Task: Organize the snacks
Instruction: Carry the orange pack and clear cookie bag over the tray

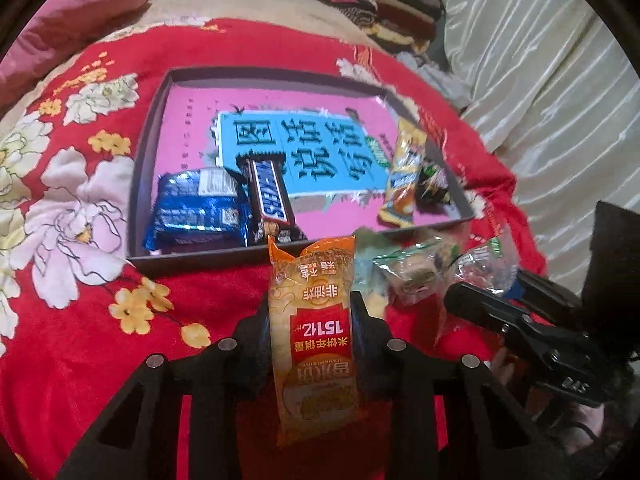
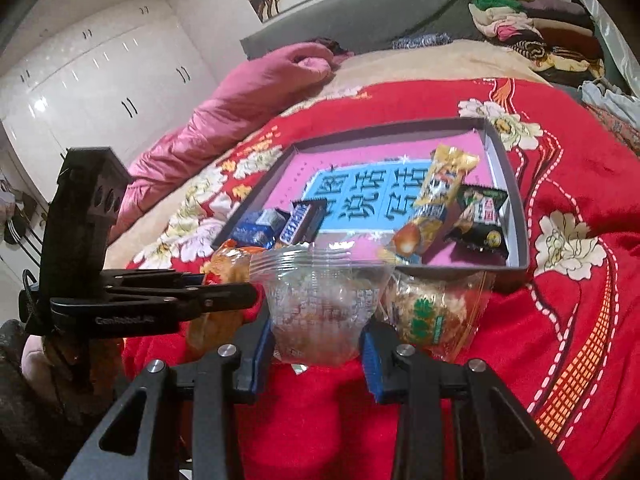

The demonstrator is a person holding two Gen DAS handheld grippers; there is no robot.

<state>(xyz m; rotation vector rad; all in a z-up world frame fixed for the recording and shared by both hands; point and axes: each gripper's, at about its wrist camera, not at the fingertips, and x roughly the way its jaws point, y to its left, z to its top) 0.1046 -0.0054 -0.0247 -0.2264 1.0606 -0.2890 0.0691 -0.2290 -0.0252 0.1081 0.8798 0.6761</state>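
A shallow grey box (image 1: 188, 258) (image 2: 518, 216) with a pink and blue printed floor lies on the red blanket. In it are a blue cookie pack (image 1: 198, 210) (image 2: 254, 230), a Snickers bar (image 1: 270, 200) (image 2: 302, 218), a yellow bar (image 1: 404, 176) (image 2: 436, 200) and a dark packet (image 1: 434, 188) (image 2: 482, 220). My left gripper (image 1: 312, 320) is shut on an orange rice cracker pack (image 1: 314, 336) (image 2: 226, 268), just before the box's near wall. My right gripper (image 2: 318, 340) (image 1: 480, 300) is shut on a clear pastry packet (image 2: 320, 300) (image 1: 484, 268). Another clear pastry packet (image 2: 436, 312) (image 1: 412, 276) lies beside it.
The red floral blanket (image 1: 80, 240) (image 2: 580, 300) covers the bed. A pink quilt (image 2: 240, 92) lies at the far left. Folded clothes (image 2: 532, 28) (image 1: 384, 4) are stacked at the far end. White wardrobes (image 2: 92, 76) stand at the left, a cream curtain (image 1: 540, 80) at the right.
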